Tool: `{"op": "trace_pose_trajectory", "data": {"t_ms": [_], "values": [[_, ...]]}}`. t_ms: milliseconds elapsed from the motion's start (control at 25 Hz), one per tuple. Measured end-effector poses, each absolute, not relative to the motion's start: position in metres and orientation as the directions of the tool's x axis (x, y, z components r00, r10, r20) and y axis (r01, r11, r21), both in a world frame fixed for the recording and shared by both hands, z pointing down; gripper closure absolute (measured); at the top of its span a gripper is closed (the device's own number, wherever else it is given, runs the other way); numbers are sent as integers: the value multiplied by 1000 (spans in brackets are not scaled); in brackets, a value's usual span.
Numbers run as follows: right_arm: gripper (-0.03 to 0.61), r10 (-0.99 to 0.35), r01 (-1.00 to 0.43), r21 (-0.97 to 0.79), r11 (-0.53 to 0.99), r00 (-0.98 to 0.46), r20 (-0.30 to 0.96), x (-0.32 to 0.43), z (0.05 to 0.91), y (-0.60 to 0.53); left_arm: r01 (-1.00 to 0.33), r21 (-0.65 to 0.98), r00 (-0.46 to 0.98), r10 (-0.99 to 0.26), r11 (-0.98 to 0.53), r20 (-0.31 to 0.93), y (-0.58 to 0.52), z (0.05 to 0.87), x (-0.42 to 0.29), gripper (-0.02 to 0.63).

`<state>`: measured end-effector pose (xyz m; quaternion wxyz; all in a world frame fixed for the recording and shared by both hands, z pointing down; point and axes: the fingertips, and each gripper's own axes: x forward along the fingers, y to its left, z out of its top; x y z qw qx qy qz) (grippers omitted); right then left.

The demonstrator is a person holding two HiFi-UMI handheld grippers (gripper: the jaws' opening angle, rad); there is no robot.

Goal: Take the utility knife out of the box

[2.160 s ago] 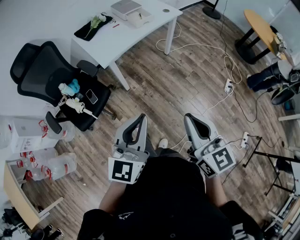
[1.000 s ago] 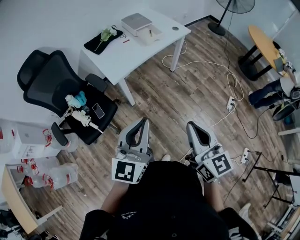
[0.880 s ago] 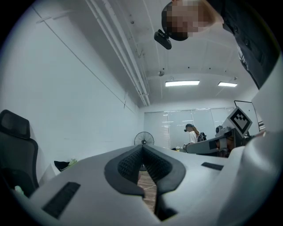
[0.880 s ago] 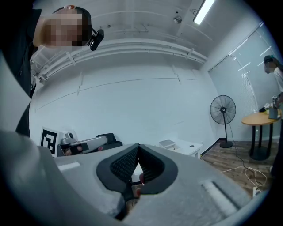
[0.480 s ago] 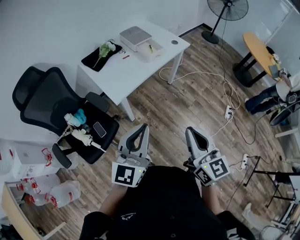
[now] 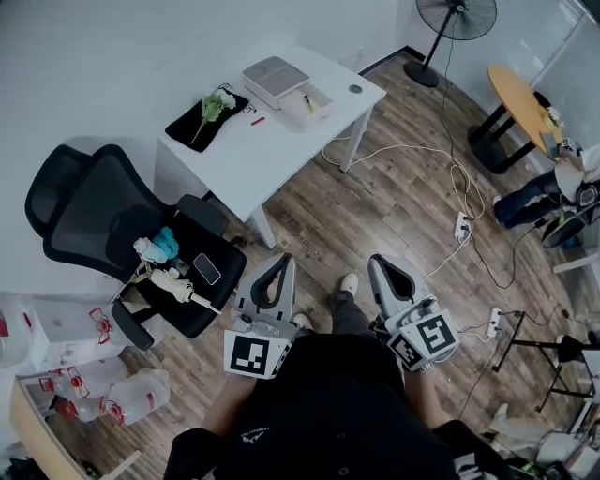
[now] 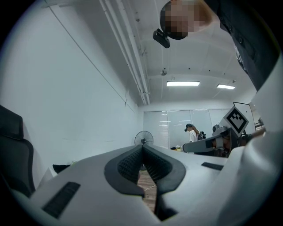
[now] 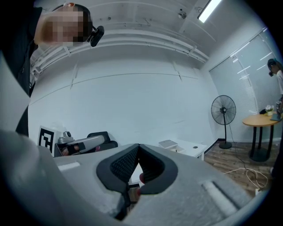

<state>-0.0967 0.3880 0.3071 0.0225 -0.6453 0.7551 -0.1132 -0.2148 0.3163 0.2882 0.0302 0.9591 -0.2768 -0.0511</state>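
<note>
Far ahead in the head view a white table (image 6: 272,141) bears a grey box lid (image 6: 274,78) and beside it an open box (image 6: 309,101) with a small yellow thing inside, too small to tell what. My left gripper (image 6: 283,261) and right gripper (image 6: 379,262) hang close to my body over the wood floor, well short of the table. Both are shut with nothing between the jaws, as the left gripper view (image 7: 142,146) and right gripper view (image 8: 138,145) show. The right gripper view catches the box (image 8: 168,143) on the table.
A black office chair (image 6: 103,220) with toys and a phone stands left of my path. A black mat with flowers (image 6: 208,114) lies on the table. Cables and a power strip (image 6: 460,226) cross the floor at right, near a fan (image 6: 457,15), a round wooden table (image 6: 525,61) and a person (image 6: 553,183).
The table, chair and floor have shifted lower and nearer in the head view. Both grippers keep the same shut pose close to my body.
</note>
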Motion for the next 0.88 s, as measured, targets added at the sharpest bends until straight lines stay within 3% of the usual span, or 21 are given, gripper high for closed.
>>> {"op": "trace_pose_trajectory", "data": {"t_ms": [440, 880], "values": [[574, -949, -940, -214, 266, -295, 116, -89, 316, 317, -641, 89, 761, -646, -762, -57, 266, 299, -219, 609], [574, -942, -930, -237, 280, -314, 118, 11, 315, 242, -662, 58, 746, -665, -747, -40, 187, 296, -129, 609]]}}
